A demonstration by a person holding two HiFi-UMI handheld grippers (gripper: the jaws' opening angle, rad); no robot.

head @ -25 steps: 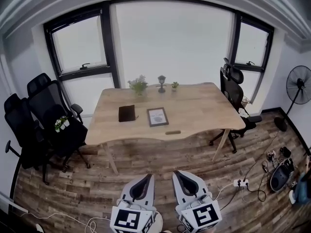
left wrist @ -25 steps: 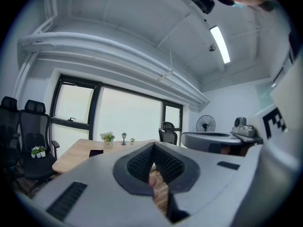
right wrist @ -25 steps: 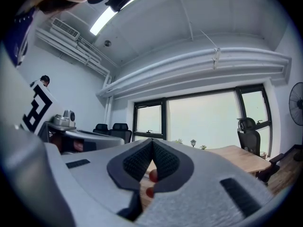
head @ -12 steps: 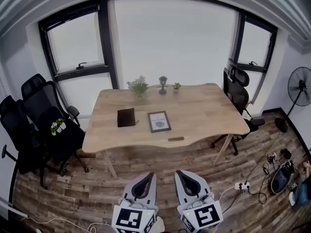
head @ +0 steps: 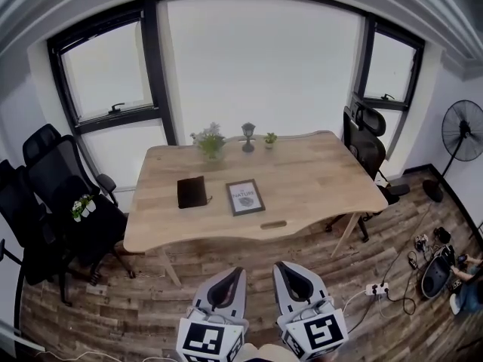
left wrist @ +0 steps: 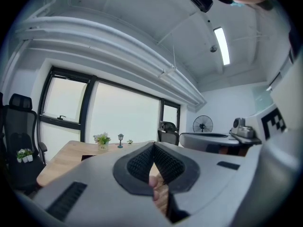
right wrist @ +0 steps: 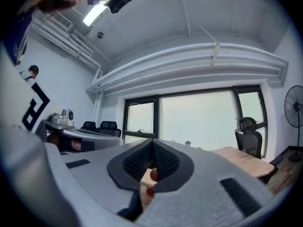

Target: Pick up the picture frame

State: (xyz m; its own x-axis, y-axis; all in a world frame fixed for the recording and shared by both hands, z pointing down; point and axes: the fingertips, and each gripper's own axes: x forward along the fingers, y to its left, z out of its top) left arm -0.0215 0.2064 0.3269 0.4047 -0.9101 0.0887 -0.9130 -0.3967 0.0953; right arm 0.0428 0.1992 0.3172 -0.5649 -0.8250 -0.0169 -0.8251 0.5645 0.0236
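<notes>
Approaching, head view: the picture frame (head: 245, 197) lies flat near the front edge of the table (head: 324, 172), just beside a dark notebook (head: 191, 191). The left gripper (head: 238, 271) and right gripper (head: 278, 266) hang over the floor, well short of the table.
Left gripper view: jaws pressed together, nothing between them; the frame is hidden behind the gripper body.
Right gripper view: jaws pressed together, empty; frame not visible.
Recommendation: judged best to reach the table first, spread the jaws before arrival, and take the frame's near edge clear of the notebook.

Black wallet (head: 191, 191), small plants (head: 210, 140), fan (head: 461, 141)
</notes>
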